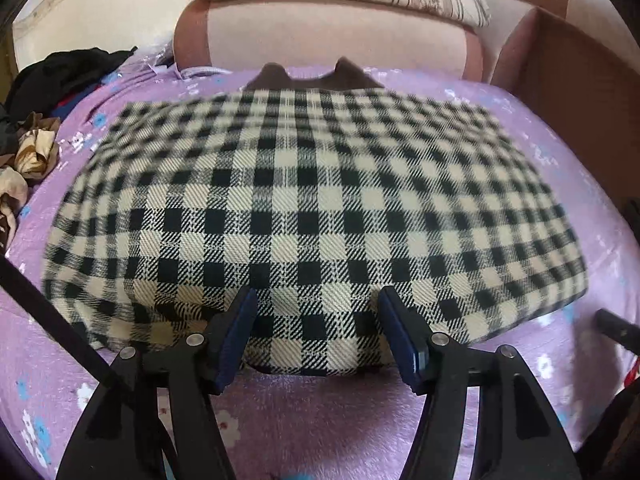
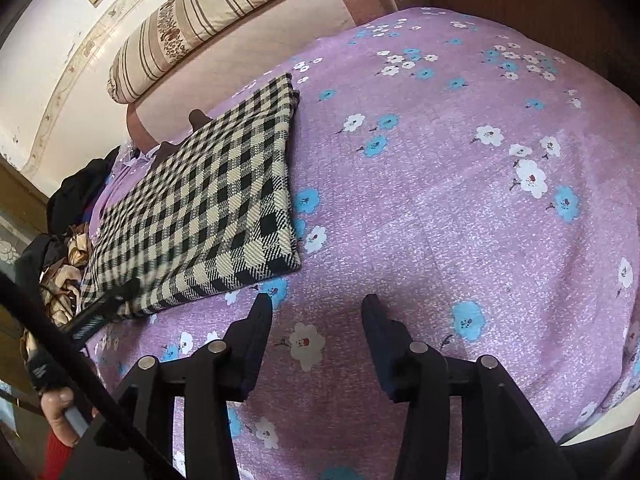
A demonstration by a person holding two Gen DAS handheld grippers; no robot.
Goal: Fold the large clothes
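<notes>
- The left gripper [image 1: 318, 312] points at the near edge of the folded checked garment [image 1: 304, 200], fingers spread wide and holding nothing, their tips over that hem.
- The garment lies flat on the purple flowered bedsheet [image 2: 460, 200], its far end towards the striped pillow [image 2: 208, 16].
- The right gripper [image 2: 318, 312] hovers over bare sheet, right of the garment, fingers wide apart and empty.
- A clothes pile [image 1: 60, 92] sits far left.
</notes>
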